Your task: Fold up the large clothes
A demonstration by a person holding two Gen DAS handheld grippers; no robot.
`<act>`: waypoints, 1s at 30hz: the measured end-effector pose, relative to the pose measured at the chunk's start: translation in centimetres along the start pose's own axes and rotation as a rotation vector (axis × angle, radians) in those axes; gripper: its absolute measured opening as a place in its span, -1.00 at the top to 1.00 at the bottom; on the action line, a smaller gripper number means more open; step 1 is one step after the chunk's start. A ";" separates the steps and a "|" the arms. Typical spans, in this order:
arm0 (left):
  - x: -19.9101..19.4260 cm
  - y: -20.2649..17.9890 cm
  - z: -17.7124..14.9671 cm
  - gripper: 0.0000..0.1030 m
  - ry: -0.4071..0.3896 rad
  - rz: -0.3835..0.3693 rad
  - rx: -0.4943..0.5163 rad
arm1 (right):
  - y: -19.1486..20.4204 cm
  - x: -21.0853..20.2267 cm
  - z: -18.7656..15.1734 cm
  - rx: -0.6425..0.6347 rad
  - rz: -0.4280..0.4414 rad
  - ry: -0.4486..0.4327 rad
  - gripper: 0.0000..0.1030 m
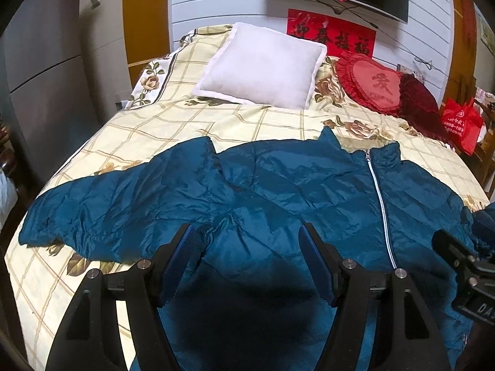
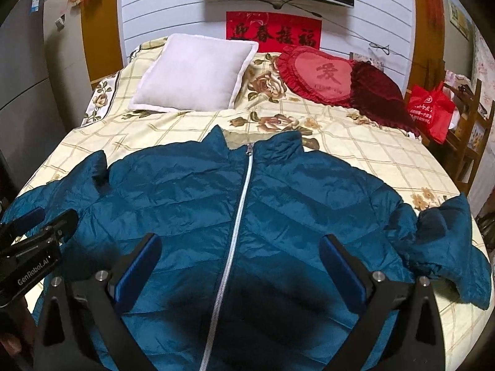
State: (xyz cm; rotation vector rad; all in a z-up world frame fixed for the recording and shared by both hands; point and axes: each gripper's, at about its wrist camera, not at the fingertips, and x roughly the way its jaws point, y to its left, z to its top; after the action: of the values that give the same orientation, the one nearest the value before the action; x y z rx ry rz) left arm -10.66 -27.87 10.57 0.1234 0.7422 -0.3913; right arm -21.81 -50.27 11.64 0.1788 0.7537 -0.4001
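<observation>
From the left wrist camera, the blue jacket [image 1: 278, 191] lies front-up across the near half of the bed [image 1: 173, 123], zipper [image 1: 382, 204] closed, collar pointing toward the pillows. The left gripper [image 1: 247, 241] hangs just above the jacket's lower body, its jaws spread apart with only fabric beneath them, nothing pinched. The hem nearest the camera is lost in the gripper's own shadow and cut off by the bottom edge. One sleeve stretches fully out toward the left edge of the bed; the other sleeve is almost entirely hidden behind the right gripper [image 1: 464, 256], of which only a dark corner shows at the right margin, so its jaws cannot be read here. A white pillow [image 1: 263, 65], a red heart cushion [image 1: 371, 83] and a dark red cushion [image 1: 420, 105] sit at the far end.

From the right wrist camera, the jacket [image 2: 278, 210] is centred, with the zipper [image 2: 238, 222] running down the middle. The right gripper [image 2: 241, 253] is released, jaws wide either side of the zipper and above the cloth. This view reveals the sleeve the other hides: it is bunched and folded back on itself near the right edge of the bed [image 2: 371, 154]. The long sleeve, by contrast, is mostly covered by the left gripper [image 2: 34, 235] body at the left margin. The hem is again shadowed and cropped.
</observation>
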 end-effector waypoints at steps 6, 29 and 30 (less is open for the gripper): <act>1.3 1.6 -0.1 -0.08 0.014 0.038 -0.011 | 1.1 1.9 -0.4 -0.005 0.016 0.028 -1.00; 1.8 27.1 -2.5 -0.08 0.054 0.272 -0.619 | 3.4 3.7 -1.6 -0.048 0.052 0.082 -1.00; 1.7 28.5 -3.1 -0.08 0.049 0.291 -0.665 | 3.5 3.8 -1.6 -0.054 0.051 0.086 -1.00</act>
State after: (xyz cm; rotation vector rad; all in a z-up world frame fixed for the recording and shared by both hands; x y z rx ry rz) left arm -0.36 -1.37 6.35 -0.3836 0.8552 0.1475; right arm -18.87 -47.73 7.90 0.1653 0.8415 -0.3248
